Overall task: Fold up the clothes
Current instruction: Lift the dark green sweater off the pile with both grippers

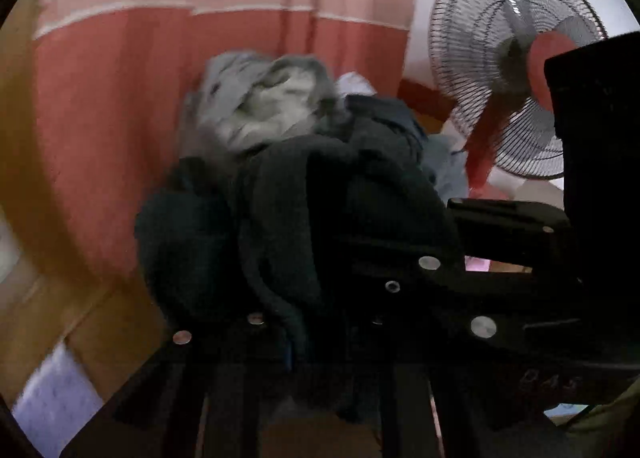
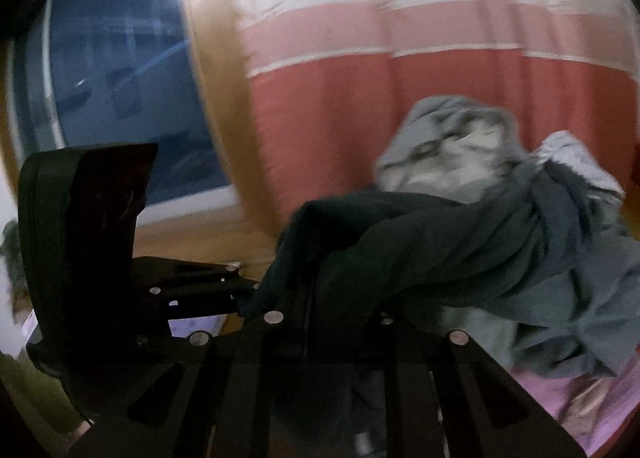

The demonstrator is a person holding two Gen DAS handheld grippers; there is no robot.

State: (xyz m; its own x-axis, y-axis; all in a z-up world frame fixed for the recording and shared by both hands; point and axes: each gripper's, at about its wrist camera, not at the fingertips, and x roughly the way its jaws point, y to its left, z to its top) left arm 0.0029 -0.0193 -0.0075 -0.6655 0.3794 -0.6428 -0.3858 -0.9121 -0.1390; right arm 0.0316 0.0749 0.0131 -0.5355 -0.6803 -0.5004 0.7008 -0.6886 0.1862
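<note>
The left gripper (image 1: 320,278) is buried in a dark garment (image 1: 288,218); it seems clamped on the cloth, though its fingers are hidden. The right gripper (image 2: 320,298) likewise grips the same dark garment (image 2: 420,250). Behind the garment lies a grey pile (image 1: 260,98), backed by a red curtain (image 1: 120,98); a fan (image 1: 512,70) stands right of the pile.

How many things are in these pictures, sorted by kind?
Clothes (some may be hidden): 3 – dark garment, grey fleecy garment, blue-grey garment
Claws: 2 – left claw, right claw
Fans: 1 – fan
Curtains: 1 – curtain
Total: 7
</note>
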